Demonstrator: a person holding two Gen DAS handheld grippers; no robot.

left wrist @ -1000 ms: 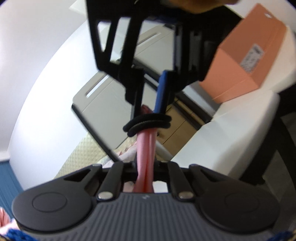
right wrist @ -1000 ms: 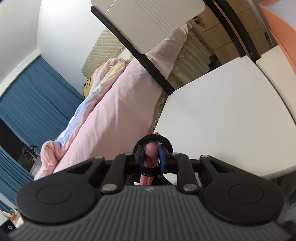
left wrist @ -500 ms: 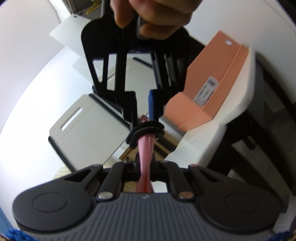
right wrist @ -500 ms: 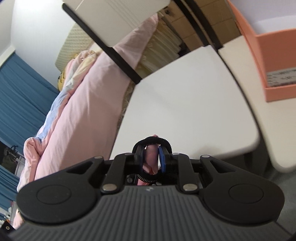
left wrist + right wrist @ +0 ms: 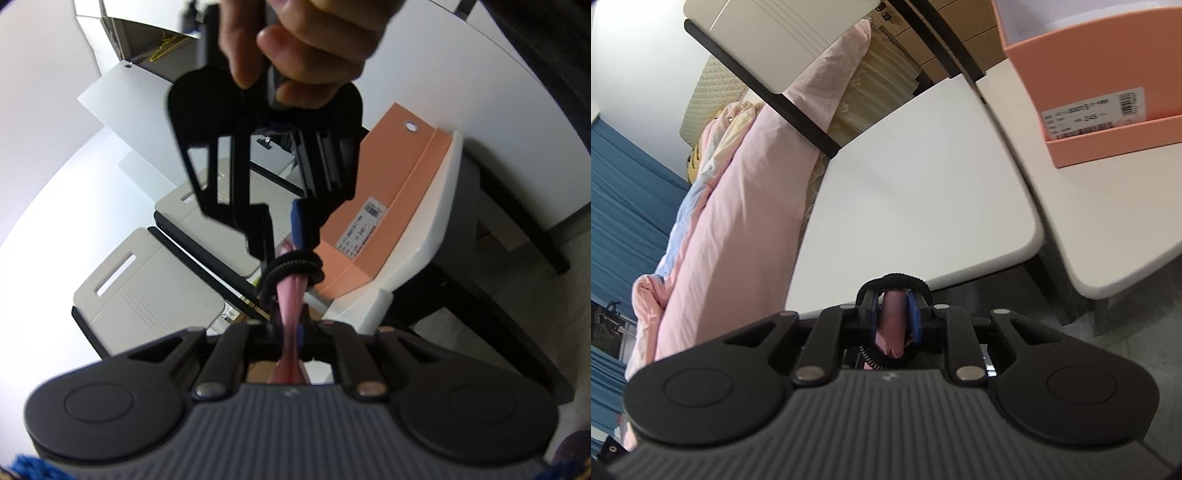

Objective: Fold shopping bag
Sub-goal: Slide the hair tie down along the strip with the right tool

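Note:
The shopping bag [image 5: 290, 299] is rolled into a narrow pink strip stretched between both grippers. My left gripper [image 5: 290, 326] is shut on its near end at the bottom of the left wrist view. Just beyond, a hand [image 5: 295, 37] holds my right gripper [image 5: 282, 243] pointing down, shut on the far end. A black coiled elastic band [image 5: 295, 266] loops around the right gripper's fingertips and the strip. In the right wrist view, the right gripper [image 5: 894, 317] pinches the pink roll [image 5: 891, 332] between blue pads, with the band [image 5: 892, 281] arched over the tips.
An orange shoebox [image 5: 1108, 74] stands on the right white table [image 5: 1115, 229], and a second white table [image 5: 905, 203] lies below the right gripper. Grey folding chairs [image 5: 147, 288] stand behind. A bed with a pink duvet [image 5: 731, 221] and blue curtains [image 5: 620, 221] lie to the left.
Both cameras have swung: the orange box has come further into the right wrist view, and the hand on the right gripper now shows in the left view. Both grips on the pink strip are unchanged.

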